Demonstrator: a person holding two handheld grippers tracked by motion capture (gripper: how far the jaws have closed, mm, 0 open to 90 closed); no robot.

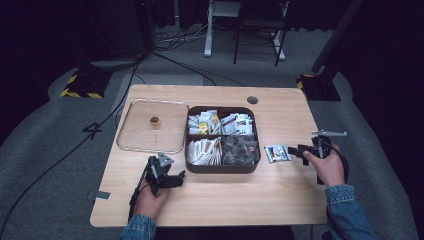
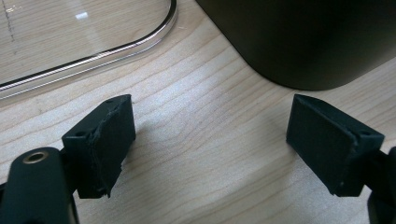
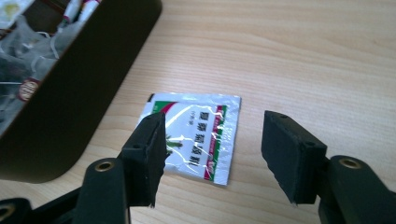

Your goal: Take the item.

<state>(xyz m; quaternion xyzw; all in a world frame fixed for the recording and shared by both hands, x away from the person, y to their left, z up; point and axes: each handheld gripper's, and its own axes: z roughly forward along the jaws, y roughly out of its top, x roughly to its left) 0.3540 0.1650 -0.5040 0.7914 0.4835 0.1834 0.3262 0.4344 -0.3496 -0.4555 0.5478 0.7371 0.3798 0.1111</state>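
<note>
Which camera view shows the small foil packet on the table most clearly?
The right gripper view: the foil packet lies flat between the open right gripper, with its print and edges visible. In the high view it is a small patch right of the brown box.

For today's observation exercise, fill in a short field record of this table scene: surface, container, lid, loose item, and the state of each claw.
surface: wooden table
container: dark box with four compartments, holding sachets and tea bags
lid: clear lid flat on the table, left of the box
loose item: sachet lying flat on the table, right of the box
left claw: open, over bare wood near the box's corner, holding nothing
right claw: open, jaws on either side of the sachet, not closed on it
</note>
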